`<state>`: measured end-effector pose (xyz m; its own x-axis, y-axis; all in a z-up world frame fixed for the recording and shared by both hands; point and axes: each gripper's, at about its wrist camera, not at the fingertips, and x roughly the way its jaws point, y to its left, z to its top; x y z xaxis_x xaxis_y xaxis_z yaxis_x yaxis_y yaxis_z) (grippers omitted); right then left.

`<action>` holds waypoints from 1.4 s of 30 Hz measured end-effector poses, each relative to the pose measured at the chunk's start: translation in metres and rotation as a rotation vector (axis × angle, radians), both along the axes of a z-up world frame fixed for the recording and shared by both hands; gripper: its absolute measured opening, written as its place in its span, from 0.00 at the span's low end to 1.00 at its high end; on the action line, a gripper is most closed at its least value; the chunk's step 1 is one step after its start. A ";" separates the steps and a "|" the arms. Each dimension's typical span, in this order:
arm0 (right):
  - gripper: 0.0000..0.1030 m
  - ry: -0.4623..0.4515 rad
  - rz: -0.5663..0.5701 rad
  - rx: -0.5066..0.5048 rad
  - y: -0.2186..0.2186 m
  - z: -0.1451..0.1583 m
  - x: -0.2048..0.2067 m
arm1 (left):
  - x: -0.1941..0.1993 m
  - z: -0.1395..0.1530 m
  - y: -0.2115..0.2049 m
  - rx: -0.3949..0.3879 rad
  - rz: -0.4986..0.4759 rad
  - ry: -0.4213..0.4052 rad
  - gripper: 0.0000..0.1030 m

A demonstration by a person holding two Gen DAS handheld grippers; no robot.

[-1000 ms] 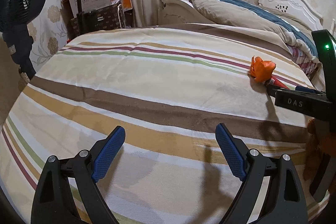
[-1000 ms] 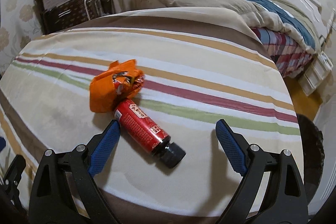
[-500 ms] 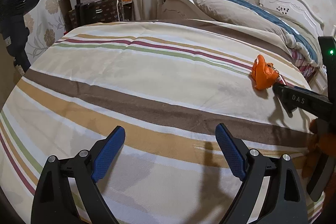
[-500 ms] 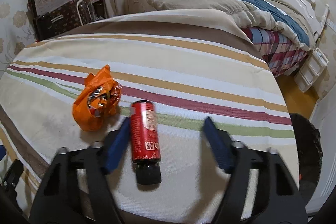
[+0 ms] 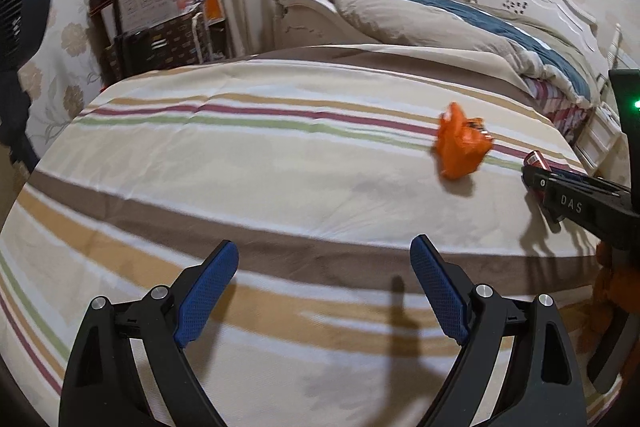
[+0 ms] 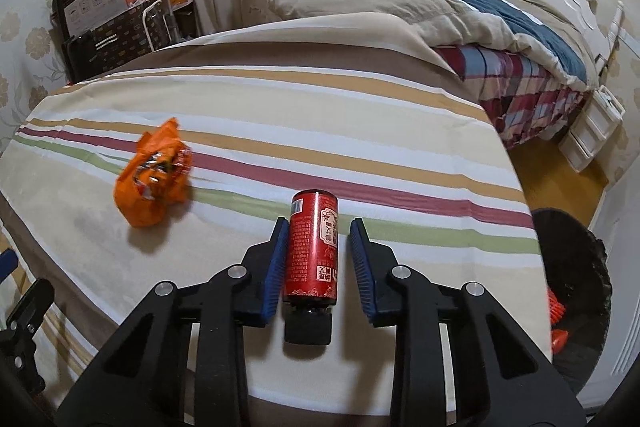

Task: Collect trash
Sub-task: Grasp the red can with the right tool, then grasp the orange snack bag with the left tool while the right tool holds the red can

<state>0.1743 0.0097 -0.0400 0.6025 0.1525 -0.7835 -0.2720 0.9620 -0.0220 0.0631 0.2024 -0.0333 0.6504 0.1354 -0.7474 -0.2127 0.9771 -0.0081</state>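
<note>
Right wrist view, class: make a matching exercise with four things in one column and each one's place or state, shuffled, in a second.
1. red bottle
2. orange wrapper
3. black bin
4. left tool

A. crumpled on the striped sheet
B. beside the bed, at the right edge
C. open, holding nothing
D. lying between the right tool's blue pads

Pairs: 1-D, 2-A, 3-B, 4-C

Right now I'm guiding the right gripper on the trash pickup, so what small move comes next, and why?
Probably close the right gripper on the red can. The can lies on the striped sheet between the blue pads; the left pad looks about touching, the right one shows a gap, so the grip isn't made yet.
</note>
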 end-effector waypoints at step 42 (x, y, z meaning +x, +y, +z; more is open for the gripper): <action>0.23 0.006 0.013 0.030 -0.039 0.000 -0.009 | 0.090 -0.004 -0.076 0.051 -0.162 0.029 0.38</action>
